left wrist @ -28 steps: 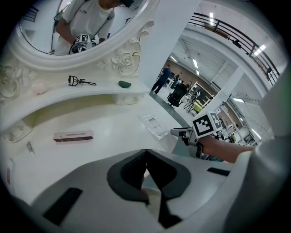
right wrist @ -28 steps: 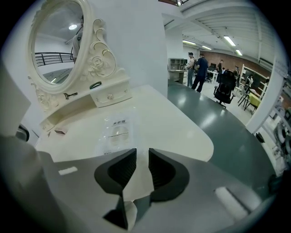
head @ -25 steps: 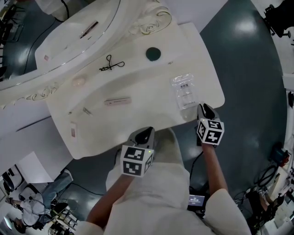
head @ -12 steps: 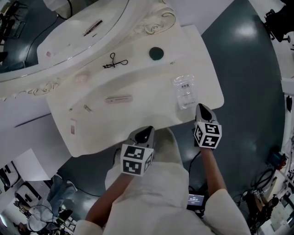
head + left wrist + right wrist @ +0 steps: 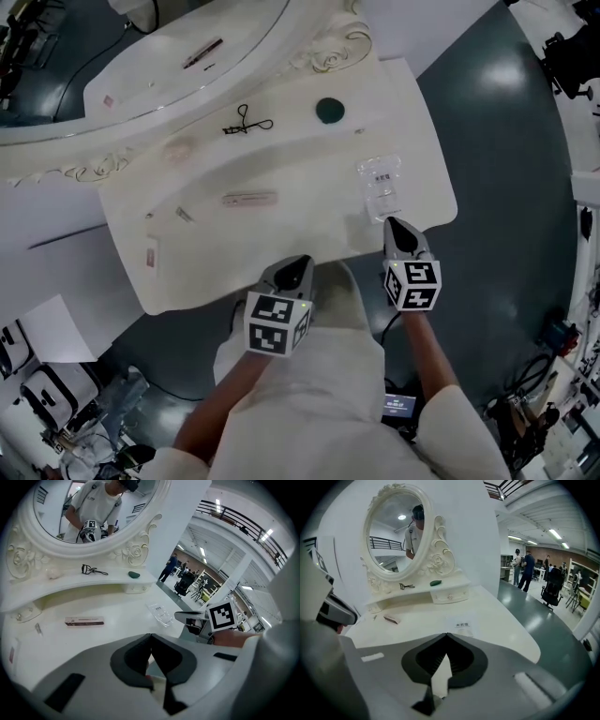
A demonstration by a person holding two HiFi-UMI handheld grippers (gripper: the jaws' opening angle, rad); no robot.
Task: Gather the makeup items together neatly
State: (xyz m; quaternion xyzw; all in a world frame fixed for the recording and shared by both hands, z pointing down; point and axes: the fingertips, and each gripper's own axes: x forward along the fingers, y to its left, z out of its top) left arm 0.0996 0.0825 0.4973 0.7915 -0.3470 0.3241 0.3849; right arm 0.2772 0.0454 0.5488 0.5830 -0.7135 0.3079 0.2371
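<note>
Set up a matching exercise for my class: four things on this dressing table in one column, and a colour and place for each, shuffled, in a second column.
Things
1. eyelash curler
2. round disc
3. packet
4. slim box

Colour and place
A. pink, lying flat in the middle of the table
B. black, on the raised shelf
C. see-through, near the table's right edge
D. dark green, on the raised shelf

Pairs: 1-B, 2-D, 3-C, 4-A

Small pink item [image 5: 151, 255] (far left) unidentifiable
</note>
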